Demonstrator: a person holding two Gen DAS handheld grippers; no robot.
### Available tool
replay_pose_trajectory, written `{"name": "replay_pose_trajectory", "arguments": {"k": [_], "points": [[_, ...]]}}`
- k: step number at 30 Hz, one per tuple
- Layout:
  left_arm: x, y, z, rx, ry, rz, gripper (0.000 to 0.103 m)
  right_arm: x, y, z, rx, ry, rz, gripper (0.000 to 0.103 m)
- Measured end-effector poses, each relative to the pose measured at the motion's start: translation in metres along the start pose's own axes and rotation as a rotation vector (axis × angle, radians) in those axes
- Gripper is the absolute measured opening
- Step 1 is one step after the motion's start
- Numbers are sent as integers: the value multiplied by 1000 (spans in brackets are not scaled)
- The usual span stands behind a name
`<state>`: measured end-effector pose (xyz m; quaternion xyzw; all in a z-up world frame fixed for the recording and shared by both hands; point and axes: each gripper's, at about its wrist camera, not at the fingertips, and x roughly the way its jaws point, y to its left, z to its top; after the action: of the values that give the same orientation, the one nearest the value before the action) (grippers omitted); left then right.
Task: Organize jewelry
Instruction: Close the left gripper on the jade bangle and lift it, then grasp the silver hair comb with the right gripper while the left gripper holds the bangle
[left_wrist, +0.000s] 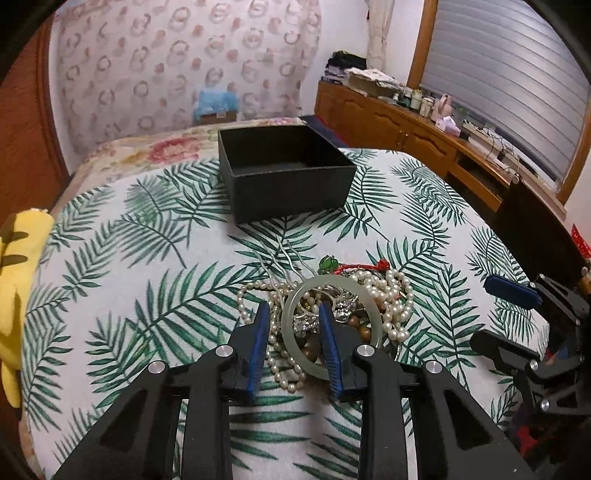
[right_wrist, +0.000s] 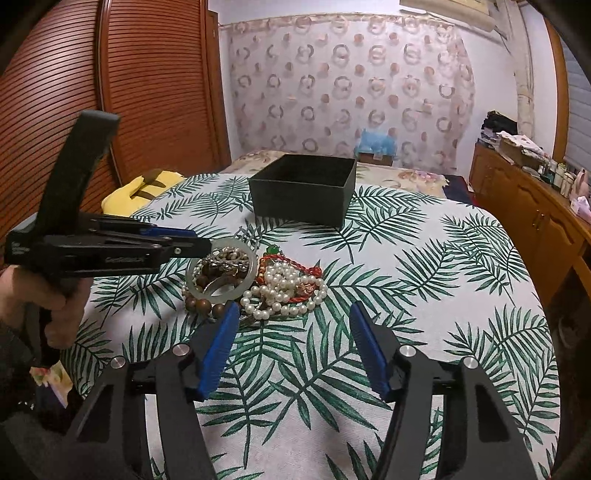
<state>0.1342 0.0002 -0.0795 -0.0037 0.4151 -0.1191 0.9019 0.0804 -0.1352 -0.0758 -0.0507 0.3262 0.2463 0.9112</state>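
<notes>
**Left gripper straddling the bangle rim, right one idle**

Left wrist cam: my left gripper (left_wrist: 293, 314) is down on the jewelry pile (left_wrist: 332, 306), its 2 blue fingers (left_wrist: 261, 332) either side of the near-left rim of 1 pale green bangle (left_wrist: 330, 326) — one finger outside the ring, the other inside it. There's a gap btwn fingers and rim, so it's parted, not clamped on anything yet. The bangle lies on top of the heap w/ pearl strands (left_wrist: 391, 295), brown wooden beads (left_wrist: 360, 326), a silver sparkly piece (left_wrist: 345, 308), 1 red cord (left_wrist: 364, 266) and 1 green stone (left_wrist: 328, 263). Can't count the pearl strands, too tangled. 1 black box (left_wrist: 286, 171), open-topped, sits beyond the pile on the leaf-print cloth (left_wrist: 129, 288), apart from it. My right gripper (left_wrist: 513, 291) shows at the right edge.

Right wrist cam: my right gripper (right_wrist: 291, 314) hovers above the cloth (right_wrist: 424, 295) just near the pile, 2 fingers spread wide, nothing btwn them. The left gripper (right_wrist: 192, 242) comes in from the left, tips at the bangle (right_wrist: 221, 269). Pearls (right_wrist: 284, 288) and red cord (right_wrist: 299, 267) lie right of the bangle, wooden beads (right_wrist: 203, 304) at its near side. Black box (right_wrist: 303, 188) behind, looks empty as far as I see in.
</notes>
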Motion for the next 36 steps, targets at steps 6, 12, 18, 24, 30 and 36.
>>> {"name": "replay_pose_trajectory", "arguments": {"k": [6, 12, 18, 24, 30, 36], "points": [[15, 7, 4, -42, 35, -52, 17, 4, 1, 1, 0, 5, 4, 64], [5, 8, 3, -49, -13, -67, 7, 13, 1, 0, 0, 24, 13, 64], [-20, 16, 0, -71, -88, -52, 7, 24, 1, 7, -12, 35, 9, 64], [-46, 37, -5, -122, -159, -35, 7, 39, 6, 23, -38, 40, 28, 64], [-71, 56, -7, -138, -215, 10, 7, 65, 22, 41, -63, 84, 107, 64], [-83, 67, -10, -148, -244, 43, 7, 89, 40, 53, -82, 138, 161, 64]]}}
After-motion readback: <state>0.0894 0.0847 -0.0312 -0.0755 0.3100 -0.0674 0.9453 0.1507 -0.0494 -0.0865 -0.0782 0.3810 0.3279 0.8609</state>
